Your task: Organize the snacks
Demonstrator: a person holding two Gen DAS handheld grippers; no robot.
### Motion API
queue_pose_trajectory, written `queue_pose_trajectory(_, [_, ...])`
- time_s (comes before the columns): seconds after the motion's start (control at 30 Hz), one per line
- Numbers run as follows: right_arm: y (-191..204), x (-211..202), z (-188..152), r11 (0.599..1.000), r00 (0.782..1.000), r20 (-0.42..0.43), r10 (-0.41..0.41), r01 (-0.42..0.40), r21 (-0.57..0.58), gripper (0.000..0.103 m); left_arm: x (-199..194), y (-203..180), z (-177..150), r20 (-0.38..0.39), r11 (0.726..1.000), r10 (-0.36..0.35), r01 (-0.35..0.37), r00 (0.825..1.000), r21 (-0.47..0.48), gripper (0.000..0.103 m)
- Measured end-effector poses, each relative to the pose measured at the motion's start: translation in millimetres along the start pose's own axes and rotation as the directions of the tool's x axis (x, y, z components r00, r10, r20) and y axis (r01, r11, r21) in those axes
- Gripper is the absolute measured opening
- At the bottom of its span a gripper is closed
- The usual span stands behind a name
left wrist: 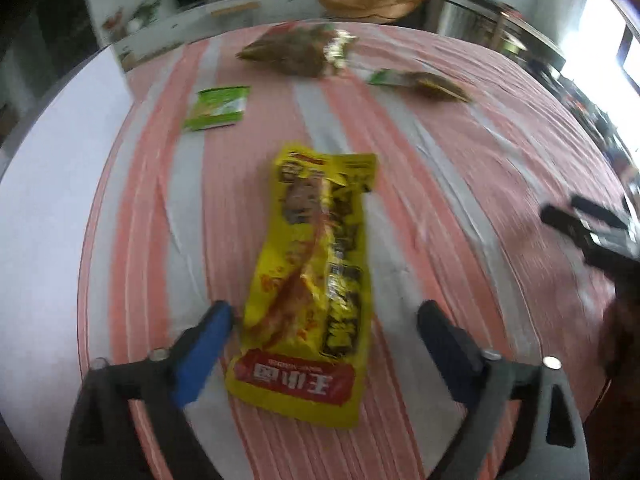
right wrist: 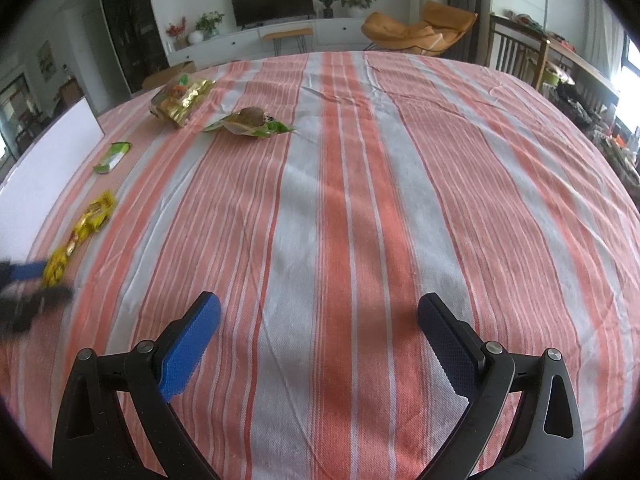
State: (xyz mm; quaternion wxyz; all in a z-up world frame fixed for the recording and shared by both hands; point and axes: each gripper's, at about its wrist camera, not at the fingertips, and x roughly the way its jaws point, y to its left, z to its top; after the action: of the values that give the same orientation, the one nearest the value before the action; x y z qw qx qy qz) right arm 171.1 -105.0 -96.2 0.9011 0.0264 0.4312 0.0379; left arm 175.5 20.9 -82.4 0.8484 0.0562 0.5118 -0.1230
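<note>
Left wrist view showed a striped cloth with a green packet, a brown bag and a green-brown packet lying well apart beyond. The yellow packet lay flat between the fingers of the left gripper, spread wide, pads not pressing it. The right gripper hung spread over bare cloth, holding nothing.
</note>
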Motion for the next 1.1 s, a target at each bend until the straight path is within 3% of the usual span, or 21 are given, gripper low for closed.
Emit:
queue_pose_trajectory(0.07, [1, 0, 0, 1.0, 1.0, -0.004, -0.007, 0.007, -0.005, 0.1, 6, -5, 6, 0.004, 0.998, 0.046, -0.046, 0.999, 0.044, 0.094])
queue_pose_trajectory(0.13, [2, 1, 0, 1.0, 1.0, -0.009, -0.016, 0.016, -0.012, 0.1, 9, -3, 13, 0.018, 0.999, 0.039, -0.039, 0.999, 0.022, 0.095])
queue_pose_trajectory(0.3, [4, 2, 0, 0.999, 0.999, -0.016, -0.036, 0.035, -0.024, 0.1, 19, 28, 30, 0.061, 0.982, 0.083, -0.072, 0.995, -0.172, 0.096])
queue_pose_trajectory(0.4, [4, 2, 0, 0.999, 0.999, -0.017, -0.038, 0.037, -0.026, 0.1, 16, 42, 25, 0.095, 0.968, 0.1, -0.074, 0.991, -0.24, 0.096])
queue_pose_trajectory(0.53, [4, 2, 0, 0.999, 0.999, -0.017, -0.039, 0.038, -0.026, 0.1, 19, 33, 21, 0.11, 0.977, 0.145, -0.124, 0.983, -0.176, 0.103])
queue_pose_trajectory(1.1, [3, 3, -1, 0.999, 0.999, -0.019, -0.044, 0.043, -0.028, 0.1, 20, 32, 19, 0.13, 0.974, 0.15, -0.124, 0.98, -0.188, 0.103])
